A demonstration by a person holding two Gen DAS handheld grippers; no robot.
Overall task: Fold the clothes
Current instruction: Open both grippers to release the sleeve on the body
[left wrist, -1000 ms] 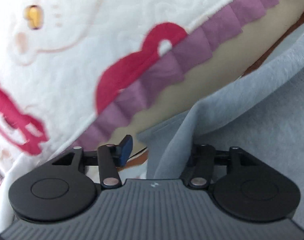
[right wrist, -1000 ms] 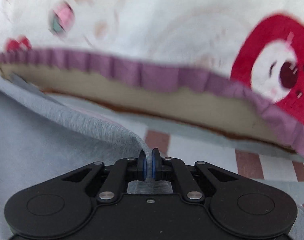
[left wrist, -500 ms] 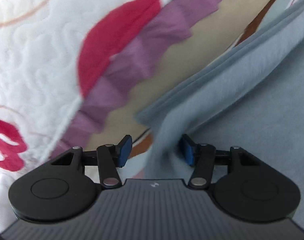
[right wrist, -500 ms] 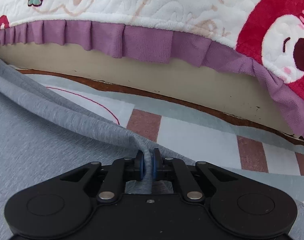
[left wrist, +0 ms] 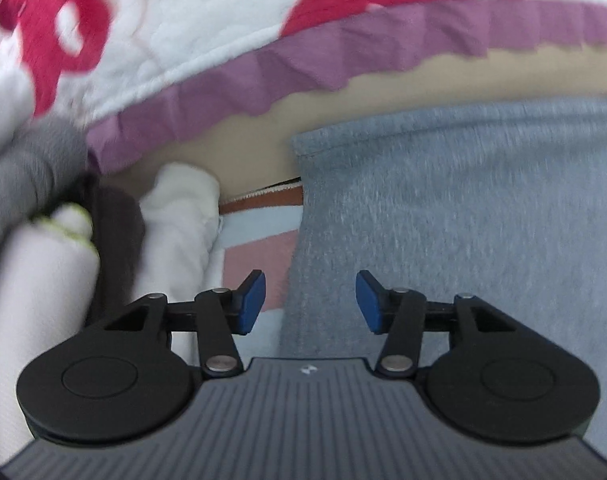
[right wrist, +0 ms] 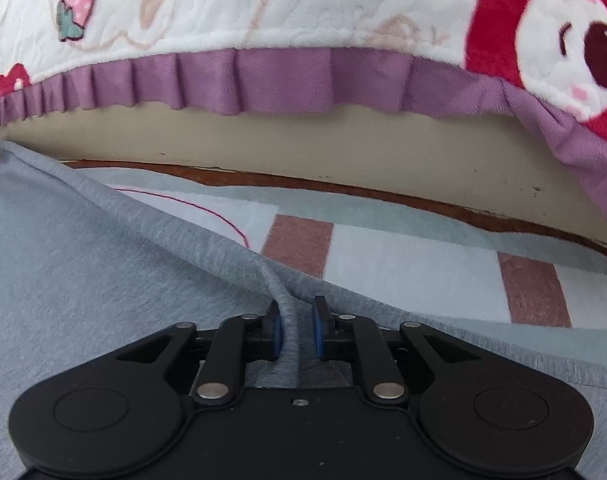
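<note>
A grey knit garment (left wrist: 463,220) lies flat on a striped mat, its hemmed corner up near the bed base. My left gripper (left wrist: 309,304) is open, low over the garment's left edge, which runs between the blue pads (left wrist: 251,304) without touching them. In the right wrist view the same grey garment (right wrist: 83,280) has a pinched ridge running into my right gripper (right wrist: 297,330). Its jaws stand slightly apart: the ridge leans on the left pad (right wrist: 277,332), with a small gap at the right pad.
A white quilt (right wrist: 303,4) with red cartoon prints and a purple frill (right wrist: 263,80) overhangs a beige bed base (right wrist: 343,152) just ahead. The striped mat (right wrist: 403,268) is bare to the right. A pile of white, dark and grey clothes (left wrist: 175,220) sits left of the left gripper.
My left gripper has swung left and its jaws have opened wider, bringing the clothes pile into view. My right gripper's jaws have parted a little off the grey ridge.
</note>
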